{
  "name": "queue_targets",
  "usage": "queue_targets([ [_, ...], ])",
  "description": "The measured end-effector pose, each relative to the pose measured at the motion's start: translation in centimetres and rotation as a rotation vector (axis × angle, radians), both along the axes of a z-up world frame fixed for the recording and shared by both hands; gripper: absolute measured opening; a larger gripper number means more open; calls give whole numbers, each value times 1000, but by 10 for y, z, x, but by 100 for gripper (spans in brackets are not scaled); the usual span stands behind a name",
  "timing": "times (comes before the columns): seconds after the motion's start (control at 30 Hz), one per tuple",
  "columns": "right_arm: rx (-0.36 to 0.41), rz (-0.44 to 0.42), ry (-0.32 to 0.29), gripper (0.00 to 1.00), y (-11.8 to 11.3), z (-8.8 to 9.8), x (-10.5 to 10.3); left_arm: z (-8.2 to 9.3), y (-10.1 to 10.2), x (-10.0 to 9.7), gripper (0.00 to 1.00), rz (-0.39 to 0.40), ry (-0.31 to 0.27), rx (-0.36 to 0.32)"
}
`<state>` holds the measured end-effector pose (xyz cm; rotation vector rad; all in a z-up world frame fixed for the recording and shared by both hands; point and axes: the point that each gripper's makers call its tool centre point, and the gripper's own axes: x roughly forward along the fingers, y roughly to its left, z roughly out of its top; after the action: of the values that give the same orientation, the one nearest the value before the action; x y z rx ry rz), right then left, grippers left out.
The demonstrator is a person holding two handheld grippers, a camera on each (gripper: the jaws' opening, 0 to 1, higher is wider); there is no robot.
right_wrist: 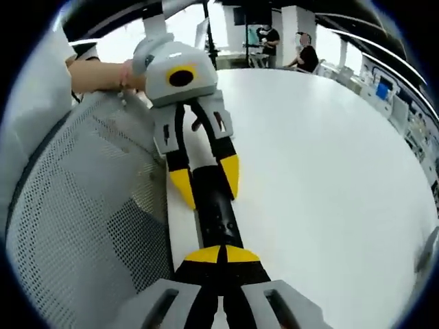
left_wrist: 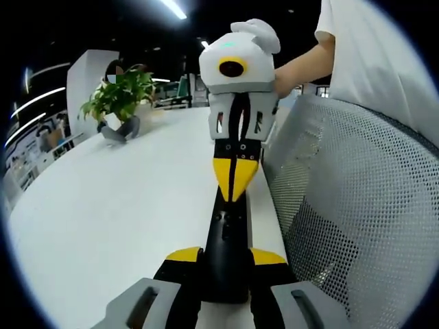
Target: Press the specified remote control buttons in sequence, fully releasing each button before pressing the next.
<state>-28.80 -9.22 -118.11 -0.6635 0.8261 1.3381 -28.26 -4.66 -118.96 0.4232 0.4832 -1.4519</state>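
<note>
Remote (left_wrist: 230, 247): a slim, glossy black bar lying along the table's (left_wrist: 110, 219) near edge, beside the mesh chair (left_wrist: 357, 205). Its long axis runs straight between my two claws. My left claw (left_wrist: 226, 264) straddles one end; my right claw (right_wrist: 221, 257) is nearly closed at the other. Neither is nearer. Small buttons dot its top.

The left gripper view and the right gripper view face each other, low and close along the white table's (left_wrist: 103, 205) edge. Both share the black remote (left_wrist: 230, 240) and mesh chair back (right_wrist: 82, 199).
</note>
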Motion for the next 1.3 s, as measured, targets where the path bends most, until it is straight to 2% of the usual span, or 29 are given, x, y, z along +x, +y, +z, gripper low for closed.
queue_targets([
  [0.1, -45, -7, 12, 0, 2, -1, 0, 0, 0, 0, 25, 0, 0, 0],
  [0.2, -180, -19, 23, 0, 3, -3, 1, 0, 0, 0, 25, 0, 1, -1],
  [0.3, -265, 8, 17, 0, 4, -5, 2, 1, 0, 0, 25, 1, 1, 0],
  [0.33, -271, 19, 16, 0, 5, -6, 2, 1, 0, 0, 25, 2, 1, 0],
  [0.43, -252, 20, 32, 0, 3, -5, 3, 1, 0, 0, 25, 4, 0, 1],
  [0.57, -86, -21, 99, 0, 2, -2, 2, 1, -1, 0, 25, 3, -2, 3],
  [0.6, -75, -37, 109, 0, 1, -1, 1, 1, -1, 0, 25, 2, -2, 3],
  [0.67, -102, 4, 81, 0, -5, -1, -1, 1, 0, 0, 25, 3, -2, 3],
  [0.73, -150, 48, 24, 0, -12, -1, 1, 0, 0, 0, 25, 4, -1, 3],
  [0.8, -171, 61, -13, 0, -17, -1, 3, 1, 0, 0, 25, 4, -1, 3],
  [0.9, -137, 29, -1, 0, -15, 0, 4, 1, 0, 0, 25, 3, -1, 4],
  [0.97, -85, 14, -6, 0, -8, 0, 3, 1, 0, 0, 25, 3, -1, 4],
  [1.13, -98, 1, -16, 0, -9, -1, 4, 0, 0, 1, 25, 6, -1, 3],
  [1.2, -107, 33, -42, 0, -9, -1, 3, 0, 0, 0, 25, 5, -1, 3],
  [1.3, -145, 115, -115, 0, -7, -2, 4, 0, 0, 0, 25, 4, -2, 2],
])
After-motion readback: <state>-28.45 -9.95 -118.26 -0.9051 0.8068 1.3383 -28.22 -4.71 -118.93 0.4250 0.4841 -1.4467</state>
